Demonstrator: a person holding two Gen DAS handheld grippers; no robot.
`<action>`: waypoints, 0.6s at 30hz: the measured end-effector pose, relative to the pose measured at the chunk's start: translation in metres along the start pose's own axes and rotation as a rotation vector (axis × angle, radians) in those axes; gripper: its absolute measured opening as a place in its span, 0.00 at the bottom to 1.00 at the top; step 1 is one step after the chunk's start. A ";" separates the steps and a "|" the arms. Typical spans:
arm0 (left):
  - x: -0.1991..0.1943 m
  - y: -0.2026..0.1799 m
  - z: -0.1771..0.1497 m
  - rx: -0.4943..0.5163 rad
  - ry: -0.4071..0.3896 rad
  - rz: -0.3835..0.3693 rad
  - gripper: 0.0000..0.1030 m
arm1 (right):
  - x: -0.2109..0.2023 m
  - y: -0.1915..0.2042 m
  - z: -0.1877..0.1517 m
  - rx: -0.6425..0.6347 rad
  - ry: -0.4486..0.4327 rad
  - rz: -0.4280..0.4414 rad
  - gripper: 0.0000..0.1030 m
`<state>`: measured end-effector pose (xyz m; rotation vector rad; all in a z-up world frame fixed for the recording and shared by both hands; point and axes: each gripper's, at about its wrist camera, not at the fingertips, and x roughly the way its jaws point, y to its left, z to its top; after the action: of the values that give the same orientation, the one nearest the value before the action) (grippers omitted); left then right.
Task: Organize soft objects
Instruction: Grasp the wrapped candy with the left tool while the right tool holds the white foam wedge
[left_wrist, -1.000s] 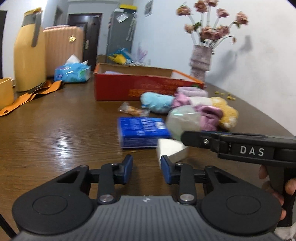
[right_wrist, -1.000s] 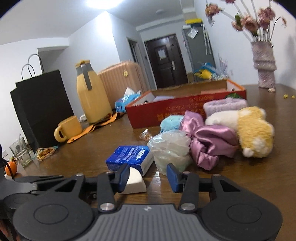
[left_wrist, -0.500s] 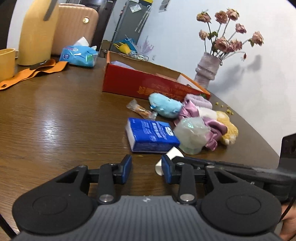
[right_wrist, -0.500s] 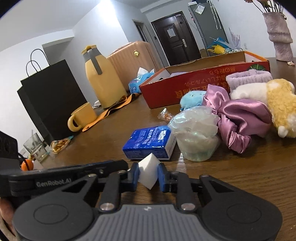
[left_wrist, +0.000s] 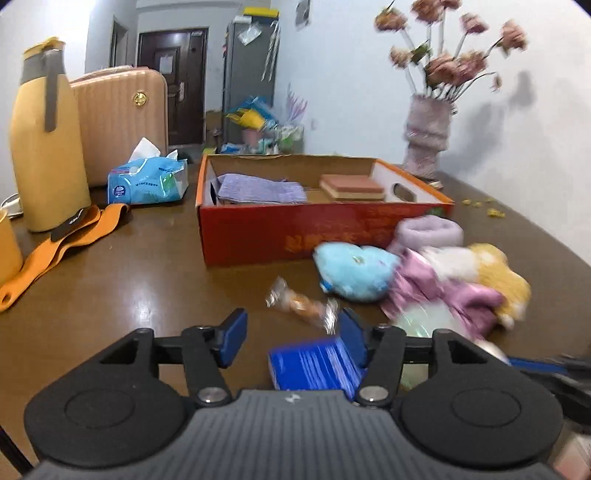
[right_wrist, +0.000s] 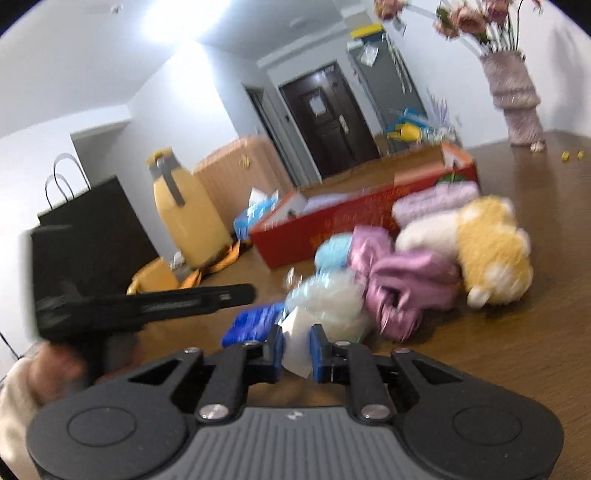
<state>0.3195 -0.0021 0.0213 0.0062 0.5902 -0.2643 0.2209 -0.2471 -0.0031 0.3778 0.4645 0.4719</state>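
My right gripper (right_wrist: 297, 350) is closing, its pads pressing on a white sponge wedge (right_wrist: 295, 343) held just above the table. My left gripper (left_wrist: 291, 341) is opening over a blue tissue pack (left_wrist: 314, 365) that lies under its right finger, not gripped. A wrapped candy (left_wrist: 301, 306) lies just ahead. Beyond it sits a pile: a light blue plush (left_wrist: 354, 273), a pink satin scrunchie (left_wrist: 443, 295), a yellow and white plush (left_wrist: 495, 277), a lilac fluffy band (left_wrist: 428, 230) and a crumpled clear bag (right_wrist: 332, 299). The red box (left_wrist: 295, 229) holds a folded purple cloth (left_wrist: 258, 188).
A yellow jug (left_wrist: 44, 147), a suitcase (left_wrist: 122, 122), a tissue packet (left_wrist: 147, 181) and an orange strap (left_wrist: 62, 240) fill the far left. A vase of flowers (left_wrist: 424, 144) stands at the back right. A black paper bag (right_wrist: 92, 229) stands left of the jug.
The right gripper closed on the white sponge wedge and lifted it. The left gripper moved forward over the blue tissue pack and its jaws spread wider.
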 end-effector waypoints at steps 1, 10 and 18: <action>0.013 0.001 0.008 -0.003 0.014 -0.023 0.56 | -0.004 -0.001 0.003 0.000 -0.022 0.003 0.15; 0.082 -0.008 0.024 -0.024 0.206 0.019 0.24 | -0.012 -0.026 0.027 0.024 -0.125 -0.002 0.15; 0.071 -0.013 0.021 0.018 0.169 0.081 0.21 | 0.002 -0.033 0.030 0.026 -0.104 0.013 0.15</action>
<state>0.3846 -0.0340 0.0010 0.0706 0.7542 -0.1914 0.2490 -0.2809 0.0064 0.4287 0.3682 0.4573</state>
